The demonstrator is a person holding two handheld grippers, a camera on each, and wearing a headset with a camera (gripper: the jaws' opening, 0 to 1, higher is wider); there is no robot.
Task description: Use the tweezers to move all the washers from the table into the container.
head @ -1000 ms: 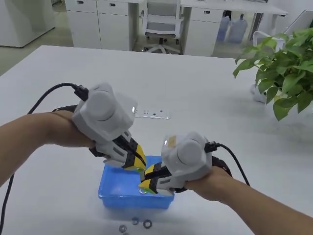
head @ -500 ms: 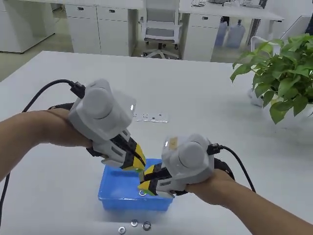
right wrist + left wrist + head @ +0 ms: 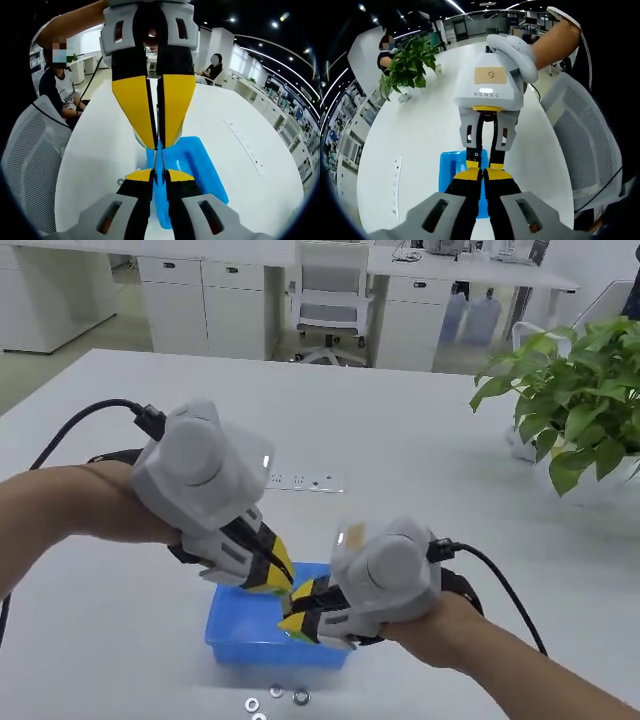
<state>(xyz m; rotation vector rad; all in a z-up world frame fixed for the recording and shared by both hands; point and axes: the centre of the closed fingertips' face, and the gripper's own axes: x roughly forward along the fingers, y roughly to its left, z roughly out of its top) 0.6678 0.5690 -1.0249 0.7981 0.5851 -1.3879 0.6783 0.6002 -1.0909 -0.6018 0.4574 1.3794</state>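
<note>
Both grippers meet tip to tip over the blue container, each clenched on one thin strip

Head view: the left gripper and the right gripper point their yellow tips at each other above the container, which sits on the white table; three washers lie on the table just beside the container's near wall, and a plant stands well apart at the right. Left gripper view: its own jaws are pressed together, touching the right gripper's tips over the container's blue floor. Right gripper view: its jaws are closed on a slim strip, probably the tweezers, which runs up between the left gripper's squeezed pads; one washer shows on the table left of the container
</note>
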